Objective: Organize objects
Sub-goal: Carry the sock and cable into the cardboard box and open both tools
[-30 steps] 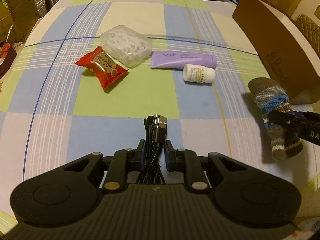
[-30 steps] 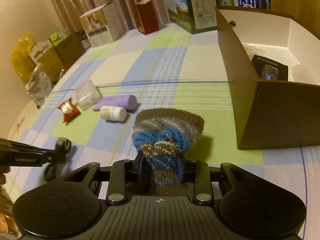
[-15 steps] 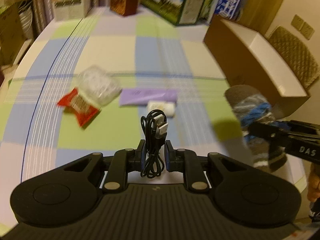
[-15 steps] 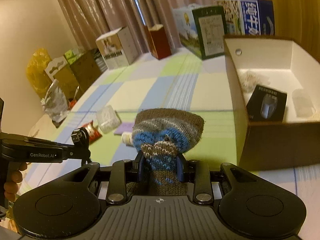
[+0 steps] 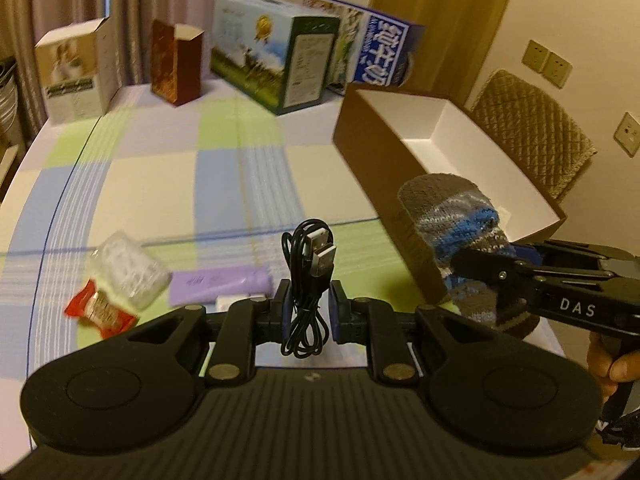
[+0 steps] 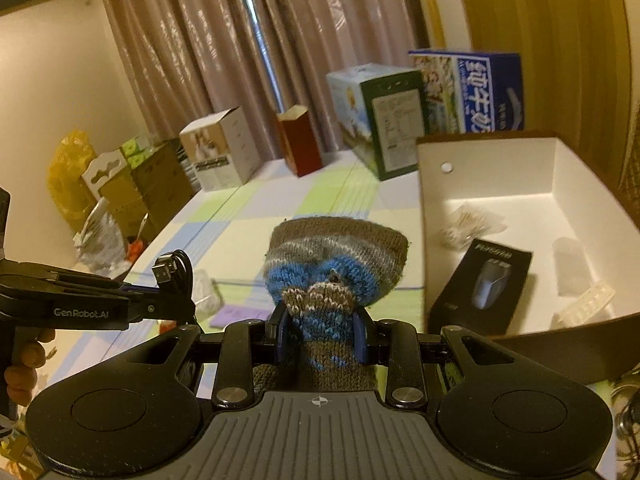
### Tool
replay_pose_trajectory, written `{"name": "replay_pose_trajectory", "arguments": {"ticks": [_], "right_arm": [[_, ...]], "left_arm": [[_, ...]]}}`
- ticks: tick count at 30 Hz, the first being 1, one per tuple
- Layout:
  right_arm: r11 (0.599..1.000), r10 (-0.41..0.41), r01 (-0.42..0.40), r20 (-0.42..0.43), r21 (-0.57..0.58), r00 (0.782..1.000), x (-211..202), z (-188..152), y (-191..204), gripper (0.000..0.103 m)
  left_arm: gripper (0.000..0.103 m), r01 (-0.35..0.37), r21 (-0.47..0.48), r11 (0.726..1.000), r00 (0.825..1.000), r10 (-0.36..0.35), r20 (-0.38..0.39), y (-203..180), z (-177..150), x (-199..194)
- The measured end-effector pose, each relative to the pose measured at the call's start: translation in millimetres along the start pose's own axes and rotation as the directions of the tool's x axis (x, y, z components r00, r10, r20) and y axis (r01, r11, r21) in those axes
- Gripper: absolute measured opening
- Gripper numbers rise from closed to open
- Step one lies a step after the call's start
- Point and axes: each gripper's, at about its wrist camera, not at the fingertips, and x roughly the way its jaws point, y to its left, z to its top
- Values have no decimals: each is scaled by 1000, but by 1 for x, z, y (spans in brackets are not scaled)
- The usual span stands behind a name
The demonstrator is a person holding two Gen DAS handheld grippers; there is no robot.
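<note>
- While the left gripper [image 5: 307, 307] pinches a coiled USB cable [image 5: 308, 276], the right gripper [image 6: 322, 330] clamps a knitted sock [image 6: 335, 258].
- Both are held above the checked tablecloth [image 5: 168, 184].
- At two o'clock stands the open cardboard box [image 6: 516, 184], holding a black shaver carton [image 6: 482, 286].
- At ten o'clock lie a purple tube [image 5: 218, 282] and a red snack packet [image 5: 100, 310].

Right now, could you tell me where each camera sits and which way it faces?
Left wrist: on the left gripper, looking across the checked table toward the cardboard box; its fingers clamp a USB cable, and the right gripper shows.
Right wrist: on the right gripper, facing the curtains; its fingers clamp a knitted sock.
Shared: cable, sock, box, both grippers.
</note>
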Motion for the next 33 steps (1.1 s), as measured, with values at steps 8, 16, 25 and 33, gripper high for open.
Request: {"name": "replay_pose_trajectory", "arguments": {"ticks": [8,16,25,33], "right_arm": [[998,-55,53,57,32,997,-17,15,-28,29],[990,-127,121,105,66,986,-38,29,-64,29],[978,-203,193,138,83,969,-49,48,-113,29],[970,-237,227,131,86,963,-34,66,-154,29]], "left_arm": [[14,58,58,997,998,-59,28,-32,21,5],[14,138,128,982,988,-145,47,-77,45,18],[14,201,181,963,975,-215,60,-126,78,47],[14,197,195,961,976,-211,56,-156,107,85]]}}
